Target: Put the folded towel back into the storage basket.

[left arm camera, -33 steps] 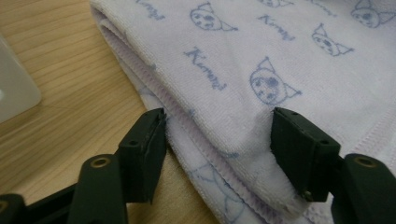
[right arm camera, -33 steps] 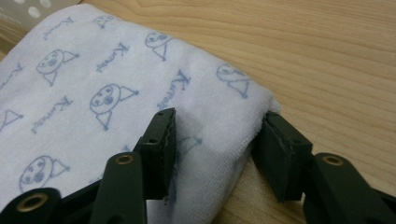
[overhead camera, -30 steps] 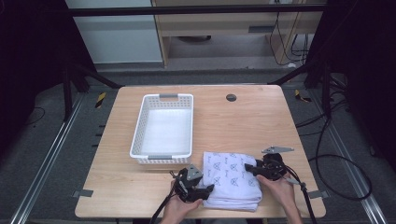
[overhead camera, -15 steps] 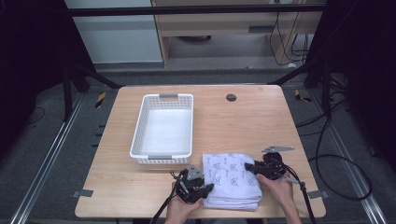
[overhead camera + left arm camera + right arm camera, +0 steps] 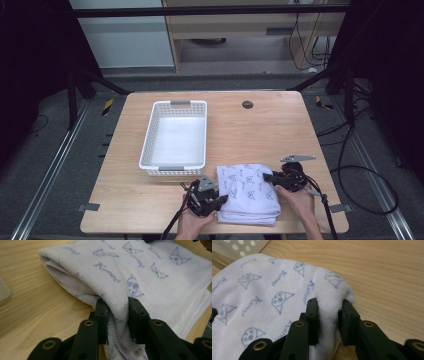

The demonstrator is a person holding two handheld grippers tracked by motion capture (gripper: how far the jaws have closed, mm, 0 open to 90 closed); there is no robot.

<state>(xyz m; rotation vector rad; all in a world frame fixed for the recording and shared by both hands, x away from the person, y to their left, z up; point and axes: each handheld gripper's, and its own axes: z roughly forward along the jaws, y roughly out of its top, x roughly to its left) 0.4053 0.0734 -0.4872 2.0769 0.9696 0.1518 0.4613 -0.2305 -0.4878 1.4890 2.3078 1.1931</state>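
Observation:
A folded white towel (image 5: 248,192) with blue cartoon prints lies on the wooden table near its front edge. My left gripper (image 5: 220,199) grips the towel's left edge; in the left gripper view the towel (image 5: 140,272) bunches between the black jaws of the left gripper (image 5: 118,312). My right gripper (image 5: 267,177) holds the towel's right edge. The right gripper view has a fold of the towel (image 5: 274,290) pinched in the right gripper (image 5: 329,315). A hand holds each gripper from below.
A white perforated basket (image 5: 148,155) stands empty just behind and left of the towel. A small dark round hole (image 5: 247,104) sits in the table's far side. Table edges run close in front of both hands. Cables (image 5: 350,170) trail off to the right.
The left gripper has shifted slightly right along the towel's left edge. The towel and the right gripper stay almost where they were.

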